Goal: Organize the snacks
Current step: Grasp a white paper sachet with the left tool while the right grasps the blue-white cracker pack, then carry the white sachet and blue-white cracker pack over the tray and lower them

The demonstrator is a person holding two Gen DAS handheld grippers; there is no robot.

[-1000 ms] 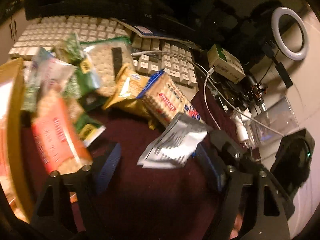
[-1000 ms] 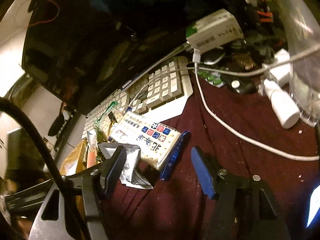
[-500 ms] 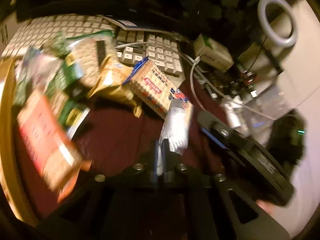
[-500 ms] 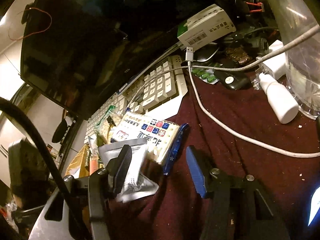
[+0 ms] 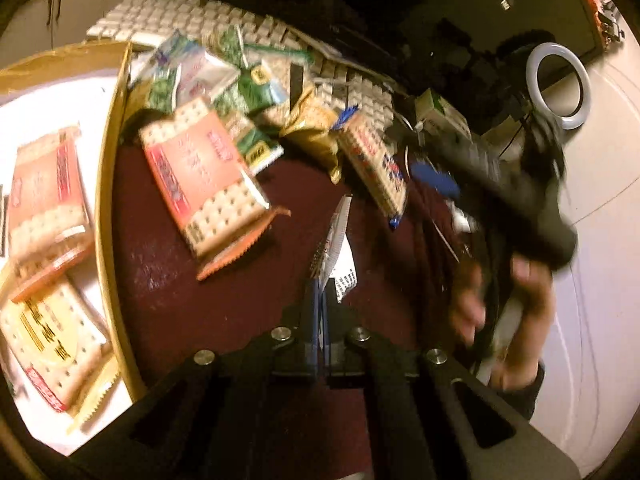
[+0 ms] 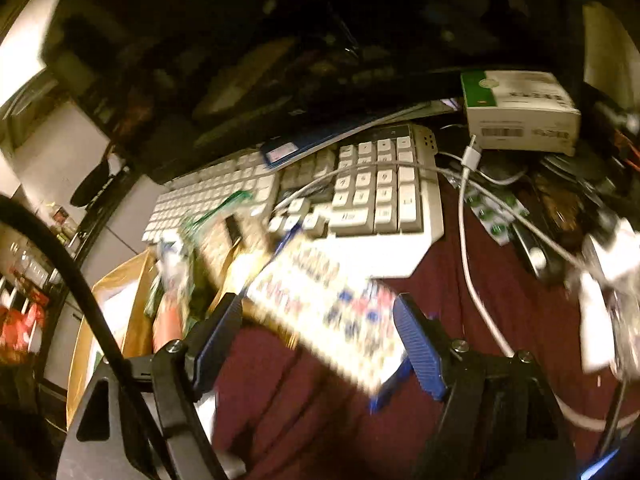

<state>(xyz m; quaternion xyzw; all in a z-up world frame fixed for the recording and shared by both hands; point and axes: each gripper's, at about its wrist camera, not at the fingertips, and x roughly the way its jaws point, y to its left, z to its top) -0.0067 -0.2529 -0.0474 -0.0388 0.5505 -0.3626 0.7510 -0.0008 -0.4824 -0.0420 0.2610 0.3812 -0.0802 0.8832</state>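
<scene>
Left tongs (image 5: 319, 296) are clamped tight on a silver sachet (image 5: 334, 240), which sticks up from between the pads above the maroon table (image 5: 168, 264). Left of them sits a cardboard box (image 5: 106, 184) w/ cracker packs inside; ahead-left lies an orange cracker pack (image 5: 204, 176), w/ a pile of green and yellow snacks beyond it.

Right tongs (image 6: 318, 340) are opening, jaws wide, w/ a blue-edged cracker pack (image 6: 328, 312) between them; pads aren't pressing on it. White keyboard (image 6: 360, 200) just beyond, green-and-white carton (image 6: 520, 112) ahead-right.
</scene>
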